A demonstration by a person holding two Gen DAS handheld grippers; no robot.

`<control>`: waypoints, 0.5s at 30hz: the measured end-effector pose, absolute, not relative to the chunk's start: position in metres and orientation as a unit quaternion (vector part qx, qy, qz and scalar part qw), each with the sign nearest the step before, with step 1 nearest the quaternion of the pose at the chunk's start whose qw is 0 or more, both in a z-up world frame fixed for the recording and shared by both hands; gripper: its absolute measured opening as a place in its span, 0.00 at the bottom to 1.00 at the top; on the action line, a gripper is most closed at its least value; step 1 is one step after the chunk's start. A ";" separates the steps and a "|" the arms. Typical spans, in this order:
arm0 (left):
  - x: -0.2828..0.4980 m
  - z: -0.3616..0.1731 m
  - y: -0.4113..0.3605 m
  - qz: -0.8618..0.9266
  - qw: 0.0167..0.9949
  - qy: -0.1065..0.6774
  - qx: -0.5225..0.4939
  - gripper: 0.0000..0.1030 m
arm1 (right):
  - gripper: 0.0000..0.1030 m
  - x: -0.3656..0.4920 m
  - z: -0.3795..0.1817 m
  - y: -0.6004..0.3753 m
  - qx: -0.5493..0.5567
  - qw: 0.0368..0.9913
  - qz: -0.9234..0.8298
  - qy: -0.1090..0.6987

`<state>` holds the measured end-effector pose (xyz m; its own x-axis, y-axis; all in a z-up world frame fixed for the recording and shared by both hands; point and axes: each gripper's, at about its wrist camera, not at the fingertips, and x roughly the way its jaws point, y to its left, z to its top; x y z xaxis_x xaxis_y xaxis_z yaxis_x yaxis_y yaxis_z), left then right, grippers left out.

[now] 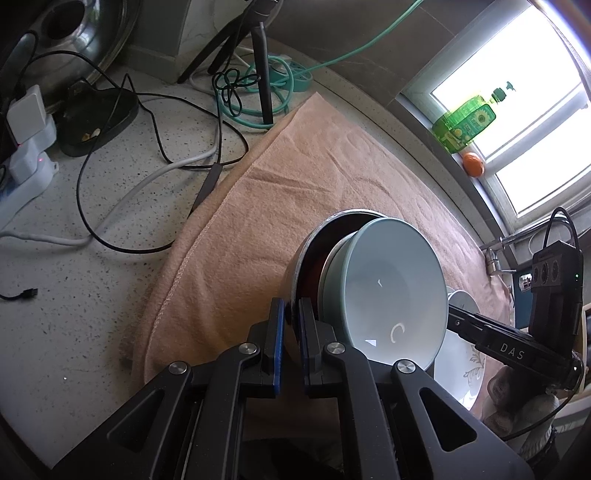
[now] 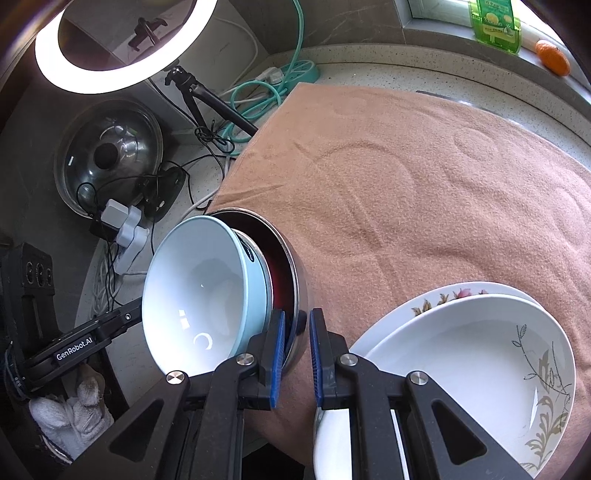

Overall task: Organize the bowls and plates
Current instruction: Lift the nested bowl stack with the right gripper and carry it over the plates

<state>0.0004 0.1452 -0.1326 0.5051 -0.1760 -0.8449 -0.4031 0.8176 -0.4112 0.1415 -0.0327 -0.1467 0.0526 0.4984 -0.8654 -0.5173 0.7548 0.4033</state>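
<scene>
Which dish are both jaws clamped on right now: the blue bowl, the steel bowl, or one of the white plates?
The steel bowl with the dark red inside; both jaws pinch its rim. The light blue bowl only nests in it; the plates lie untouched.

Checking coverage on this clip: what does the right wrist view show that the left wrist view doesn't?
Only the right wrist view shows the ring light and the left gripper's label. Only the left wrist view shows the window and the loose black plug. Both show the blue bowl nested in the steel bowl, both grippers shut on the steel rim, the towel, white plates, green bottle and orange.
</scene>
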 end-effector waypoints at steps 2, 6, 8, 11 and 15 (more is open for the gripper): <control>0.001 -0.133 0.145 0.070 0.816 0.492 -0.295 0.06 | 0.10 0.141 -0.146 -0.032 -0.008 0.726 0.349 0.592; 0.001 -0.133 0.146 0.070 0.816 0.492 -0.295 0.06 | 0.10 0.141 -0.146 -0.032 -0.008 0.726 0.349 0.592; 0.001 -0.133 0.146 0.070 0.816 0.492 -0.295 0.06 | 0.10 0.141 -0.145 -0.032 -0.010 0.727 0.348 0.592; 0.001 -0.133 0.146 0.070 0.817 0.492 -0.293 0.06 | 0.10 0.141 -0.144 -0.031 -0.012 0.728 0.346 0.592; 0.002 -0.132 0.146 0.071 0.818 0.491 -0.292 0.06 | 0.10 0.140 -0.144 -0.031 -0.011 0.729 0.343 0.593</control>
<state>0.0016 0.1460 -0.1322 0.5071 -0.1710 -0.8448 -0.4023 0.8198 -0.4075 0.1404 -0.0309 -0.1437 0.0619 0.4870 -0.8712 -0.5129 0.7643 0.3908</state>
